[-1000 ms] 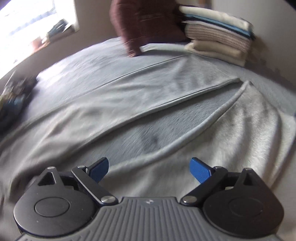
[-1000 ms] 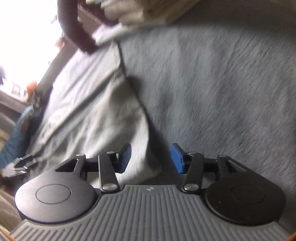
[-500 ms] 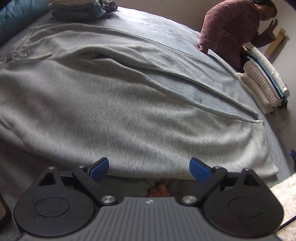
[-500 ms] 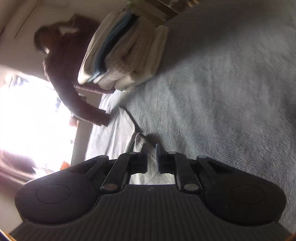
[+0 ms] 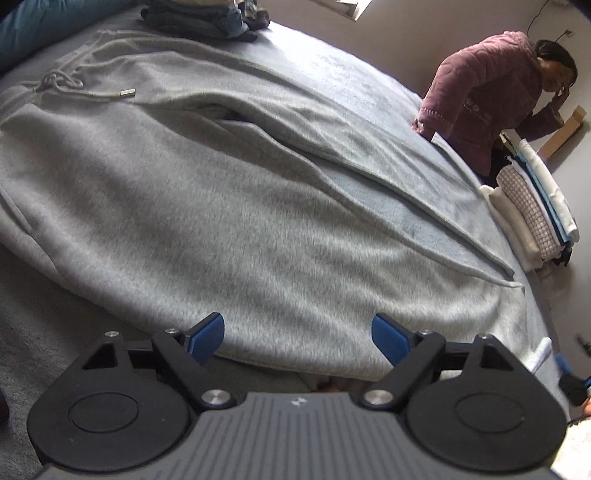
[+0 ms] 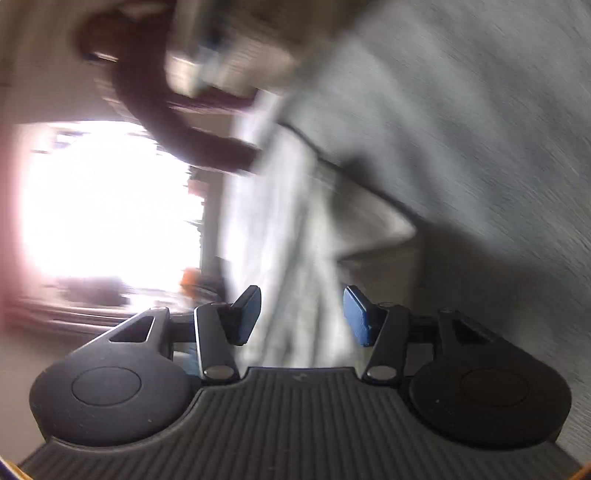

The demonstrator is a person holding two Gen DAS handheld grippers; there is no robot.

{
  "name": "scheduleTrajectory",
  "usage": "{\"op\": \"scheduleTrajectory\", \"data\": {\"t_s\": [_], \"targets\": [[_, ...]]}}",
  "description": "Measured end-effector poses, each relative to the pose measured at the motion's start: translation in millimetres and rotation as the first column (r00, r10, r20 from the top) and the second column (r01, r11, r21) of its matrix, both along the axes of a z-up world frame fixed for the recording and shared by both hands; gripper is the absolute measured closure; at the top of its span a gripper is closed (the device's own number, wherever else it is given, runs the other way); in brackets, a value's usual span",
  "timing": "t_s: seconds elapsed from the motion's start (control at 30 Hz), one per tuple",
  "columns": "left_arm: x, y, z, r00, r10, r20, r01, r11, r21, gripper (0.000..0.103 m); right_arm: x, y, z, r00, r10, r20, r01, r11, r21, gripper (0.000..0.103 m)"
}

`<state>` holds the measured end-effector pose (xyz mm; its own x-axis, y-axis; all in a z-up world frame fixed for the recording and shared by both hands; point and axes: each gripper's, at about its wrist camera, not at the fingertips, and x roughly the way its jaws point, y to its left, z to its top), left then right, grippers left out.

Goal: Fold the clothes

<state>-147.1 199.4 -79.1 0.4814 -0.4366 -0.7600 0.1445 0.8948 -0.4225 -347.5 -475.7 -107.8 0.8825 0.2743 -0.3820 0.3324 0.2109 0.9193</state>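
Where the grey sweatpants (image 5: 229, 221) lie spread flat across the bed (image 5: 351, 74), their waistband sits toward the far left with the drawstring (image 5: 74, 85) curled on top, and the two legs run out to the right, parted by a wedge of blue-grey bedcover. The near leg's long edge lies right at the bed's near side, just in front of the left gripper (image 5: 297, 338). Its blue-padded jaws stand wide and are closing a little, with nothing pinched; only the hem of the near leg shows past them.

The right gripper (image 6: 301, 314) is caught in heavy blur. Its jaws are opening, and pale grey cloth (image 6: 288, 258), probably the sweatpants' cuff end, shows beyond the gap, though I cannot tell whether it touches the pads.

Farther out, a stack of folded linens (image 5: 532, 214) sits at the bed's right edge. Beside it a person in a maroon quilted jacket (image 5: 487, 92) leans over the mattress. A dark pile of clothes (image 5: 199, 18) rests at the bed's far side, and a bright window (image 6: 99, 206) glares in the right wrist view.
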Motion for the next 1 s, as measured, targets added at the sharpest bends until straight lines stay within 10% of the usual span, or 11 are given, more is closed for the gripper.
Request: {"op": "scheduleTrajectory", "data": {"t_s": [0.07, 0.3, 0.47, 0.8, 1.0], "targets": [[-4, 4, 2, 1.000, 0.012, 0.003, -0.012, 1.000, -0.009, 0.015, -7, -4, 21, 0.996, -0.031, 0.080, 0.033, 0.999, -0.034, 0.053], [-24, 20, -7, 0.996, 0.084, -0.014, -0.085, 0.995, -0.051, 0.015, -7, 19, -46, 0.954, 0.065, -0.293, -0.067, 0.998, 0.004, 0.053], [-35, 40, -16, 0.980, 0.198, -0.004, -0.197, 0.975, -0.104, 0.015, 4, 34, -56, 0.970, 0.097, -0.225, -0.094, 0.995, 0.023, 0.058], [-19, 89, -25, 0.821, 0.571, 0.006, -0.561, 0.808, -0.179, 0.020, 18, 32, -60, 0.962, 0.055, -0.268, -0.071, 0.996, -0.053, 0.097], [-5, 92, -30, 0.800, 0.599, -0.036, -0.600, 0.796, -0.085, 0.036, 15, 36, -13, 0.975, 0.099, -0.198, -0.139, 0.970, -0.199, 0.100]]}}
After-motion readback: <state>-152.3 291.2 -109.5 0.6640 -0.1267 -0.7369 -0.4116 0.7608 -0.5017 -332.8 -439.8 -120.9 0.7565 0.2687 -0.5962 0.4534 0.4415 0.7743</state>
